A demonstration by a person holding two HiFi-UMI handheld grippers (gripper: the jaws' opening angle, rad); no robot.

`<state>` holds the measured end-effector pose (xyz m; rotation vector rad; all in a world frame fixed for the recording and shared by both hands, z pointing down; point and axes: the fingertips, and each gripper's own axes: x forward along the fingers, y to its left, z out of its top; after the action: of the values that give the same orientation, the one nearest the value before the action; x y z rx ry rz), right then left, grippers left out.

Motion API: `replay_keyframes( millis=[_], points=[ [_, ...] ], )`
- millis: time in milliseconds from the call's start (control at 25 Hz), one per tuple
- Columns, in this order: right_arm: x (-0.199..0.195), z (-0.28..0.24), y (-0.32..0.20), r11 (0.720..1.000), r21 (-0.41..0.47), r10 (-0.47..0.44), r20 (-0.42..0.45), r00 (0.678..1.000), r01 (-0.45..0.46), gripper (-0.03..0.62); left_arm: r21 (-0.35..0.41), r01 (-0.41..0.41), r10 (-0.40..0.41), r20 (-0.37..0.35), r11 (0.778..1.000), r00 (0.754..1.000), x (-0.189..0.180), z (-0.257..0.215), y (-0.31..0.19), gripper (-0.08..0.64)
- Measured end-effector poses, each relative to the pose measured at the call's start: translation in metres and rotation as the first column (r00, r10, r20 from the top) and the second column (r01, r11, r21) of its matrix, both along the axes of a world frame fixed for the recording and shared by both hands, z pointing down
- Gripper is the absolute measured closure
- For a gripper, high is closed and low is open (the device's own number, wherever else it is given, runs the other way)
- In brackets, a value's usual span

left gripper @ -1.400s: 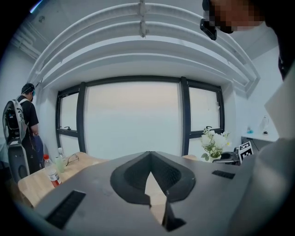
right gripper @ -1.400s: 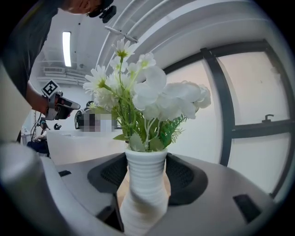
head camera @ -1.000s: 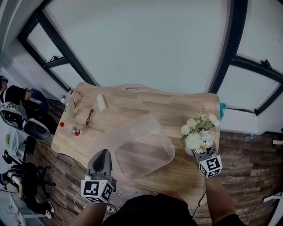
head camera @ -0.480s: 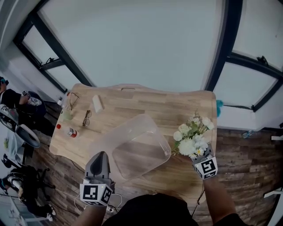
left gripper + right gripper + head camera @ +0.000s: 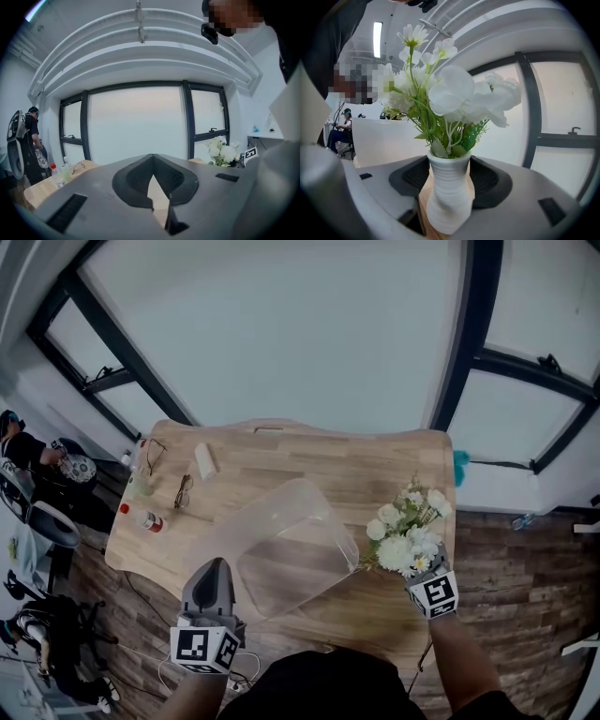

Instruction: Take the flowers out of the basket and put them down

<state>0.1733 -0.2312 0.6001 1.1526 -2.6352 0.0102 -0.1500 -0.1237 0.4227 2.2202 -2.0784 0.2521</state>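
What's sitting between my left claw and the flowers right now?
The clear plastic basket lies between the left claw and the flowers; the head view shows it.

A pale wooden table (image 5: 309,456) stands on a dark brown plank floor (image 5: 525,568), its far edge close to a wall of large, softly bright windows (image 5: 281,334) divided by thick dark frames (image 5: 466,334). Overhead, the ceiling is white, with a long strip light (image 5: 378,33) glowing.

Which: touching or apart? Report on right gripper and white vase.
Touching: in the right gripper view the right gripper clamps the white vase between its jaws.
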Motion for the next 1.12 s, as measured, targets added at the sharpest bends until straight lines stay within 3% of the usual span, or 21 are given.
replay_keyframes(
  millis=[520,1120],
  points=[
    [0.010,0.006,0.013,0.998,-0.069,0.009,-0.007,1.000,-0.010,0.311,0.020,-0.028,0.028,-0.024,0.999,0.999,0.003,-0.010,0.006,0.555],
    [0.039,-0.020,0.040,0.996,-0.066,0.053,0.000,0.999,-0.053,0.311,0.051,-0.068,0.071,-0.074,0.996,0.995,0.023,-0.006,0.009,0.555]
  ],
)
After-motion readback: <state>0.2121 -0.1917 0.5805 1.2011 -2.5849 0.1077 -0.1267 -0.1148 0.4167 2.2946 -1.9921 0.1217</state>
